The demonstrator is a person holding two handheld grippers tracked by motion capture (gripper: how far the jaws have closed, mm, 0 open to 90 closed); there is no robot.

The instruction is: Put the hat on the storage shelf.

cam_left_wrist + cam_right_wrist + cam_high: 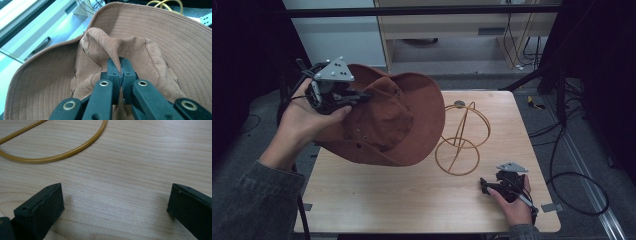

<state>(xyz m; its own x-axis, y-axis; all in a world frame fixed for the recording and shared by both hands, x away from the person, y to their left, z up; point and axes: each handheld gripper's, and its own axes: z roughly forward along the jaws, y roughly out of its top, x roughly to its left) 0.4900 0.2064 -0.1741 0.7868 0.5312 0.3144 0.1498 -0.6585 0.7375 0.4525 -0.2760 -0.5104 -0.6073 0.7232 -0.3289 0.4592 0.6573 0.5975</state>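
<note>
A brown wide-brimmed hat (392,120) hangs tilted in the air over the table's left half. My left gripper (362,95) is shut on a pinched fold of its crown (113,53), the jaws pressed together on the cloth. A gold wire hat stand (462,137), made of rings on a round base, stands upright just right of the hat. Its base ring (62,156) curves across the wood ahead of my right gripper (115,202). That right gripper (484,186) rests low near the table's front right, open, with bare wood between its jaws.
The wooden table (412,200) has bare room in front of the hat and stand. Black cables (572,175) trail on the floor at the right. A pale cabinet (452,30) stands beyond the far edge.
</note>
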